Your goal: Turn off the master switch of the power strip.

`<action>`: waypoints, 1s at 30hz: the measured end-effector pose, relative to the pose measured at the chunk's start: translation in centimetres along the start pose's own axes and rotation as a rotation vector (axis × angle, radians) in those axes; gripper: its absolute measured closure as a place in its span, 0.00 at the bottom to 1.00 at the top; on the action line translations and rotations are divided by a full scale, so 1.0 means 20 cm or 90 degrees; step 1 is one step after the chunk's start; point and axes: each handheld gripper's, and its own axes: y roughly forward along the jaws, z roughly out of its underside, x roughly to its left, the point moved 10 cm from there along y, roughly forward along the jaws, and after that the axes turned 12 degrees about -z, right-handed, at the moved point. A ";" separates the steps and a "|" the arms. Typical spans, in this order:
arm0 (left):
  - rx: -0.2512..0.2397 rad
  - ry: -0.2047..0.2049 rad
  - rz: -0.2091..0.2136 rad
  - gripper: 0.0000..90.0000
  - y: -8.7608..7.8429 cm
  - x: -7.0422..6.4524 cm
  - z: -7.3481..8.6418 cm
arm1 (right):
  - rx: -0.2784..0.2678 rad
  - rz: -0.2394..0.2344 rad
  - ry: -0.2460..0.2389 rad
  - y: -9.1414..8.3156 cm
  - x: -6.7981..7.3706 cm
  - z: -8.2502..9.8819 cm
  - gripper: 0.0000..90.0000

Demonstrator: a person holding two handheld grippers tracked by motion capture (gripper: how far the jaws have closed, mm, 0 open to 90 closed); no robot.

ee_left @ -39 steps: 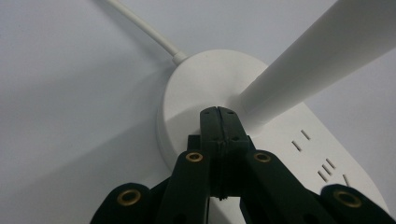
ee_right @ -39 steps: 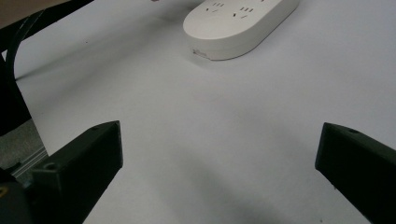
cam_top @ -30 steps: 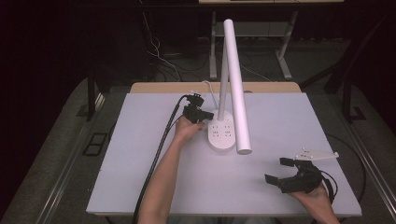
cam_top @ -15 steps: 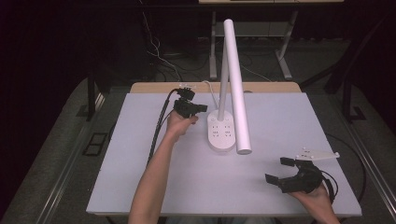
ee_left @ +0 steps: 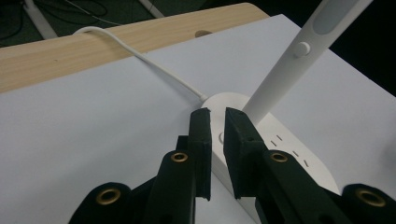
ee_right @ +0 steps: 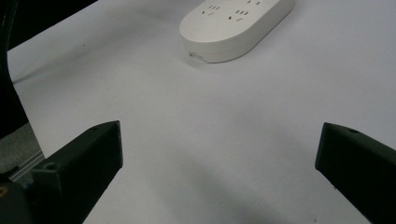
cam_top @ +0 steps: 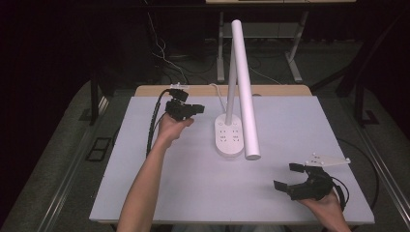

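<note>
Desk lamp on a work table, seen from above and along each of two hand-held grippers; all places are given relative to the lamp's base.

Pale grey rectangular table top (cam_top: 193, 193): it carries the base near its middle, toward the far edge. A strip of light wooden board (ee_left: 70, 51) borders it beyond the base.

White desk lamp with an oval socket-strip base (cam_top: 229, 137): the base lies flat with its long axis running from the near edge to the far edge of the table. A slim upright stem rises from its far end. The long white tubular lamp head (cam_top: 245, 87) slants forward and down over the base's right side, its free end hanging just past the near end of the base. A thin white power cord (ee_left: 140, 60) leaves the far end of the base toward the board.

Right gripper (cam_top: 292, 176): it rests low, well apart from the base, off to the near right, with its jaws spread wide and empty. The right gripper view shows the base lying ahead across bare table.

Left gripper (cam_top: 199, 109): it is held just left of the base's far end, raised above the table, tips pointing right toward the stem. Its jaws are nearly together, a narrow gap between them and nothing held. In the left gripper view a small round button on the base shows through that gap.

Judgement: the left hand is much the nearer, so contact with the base's far end would fall to it.
</note>
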 end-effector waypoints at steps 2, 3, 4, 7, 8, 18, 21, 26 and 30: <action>-0.004 0.005 0.003 0.86 -0.03 0.01 0.00 | 0.000 -0.001 0.001 0.00 0.00 0.00 0.00; -0.003 0.010 0.002 0.83 -0.05 0.01 0.01 | 0.000 -0.001 0.000 0.00 0.00 0.00 0.00; -0.006 0.010 -0.002 0.80 -0.06 0.02 0.01 | 0.000 -0.002 0.000 0.00 0.00 0.00 0.00; -0.005 0.021 -0.008 0.71 -0.10 0.03 0.02 | 0.000 -0.002 -0.002 0.00 0.00 0.00 0.00; -0.006 0.018 -0.009 0.68 -0.12 0.03 0.03 | 0.000 -0.002 -0.001 0.00 0.00 0.00 0.00; 0.010 0.004 -0.001 0.22 -0.25 0.05 0.13 | -0.005 0.000 0.005 0.00 0.00 0.00 0.00; 0.004 0.009 0.000 0.15 -0.30 0.05 0.15 | -0.006 0.001 0.003 -0.01 0.00 0.00 0.00; -0.022 -0.012 0.032 0.06 -0.39 0.03 0.19 | -0.003 -0.001 0.000 0.00 0.00 0.00 0.00; -0.031 -0.020 0.043 0.00 -0.44 0.02 0.23 | -0.005 -0.002 -0.002 0.00 0.01 0.00 0.00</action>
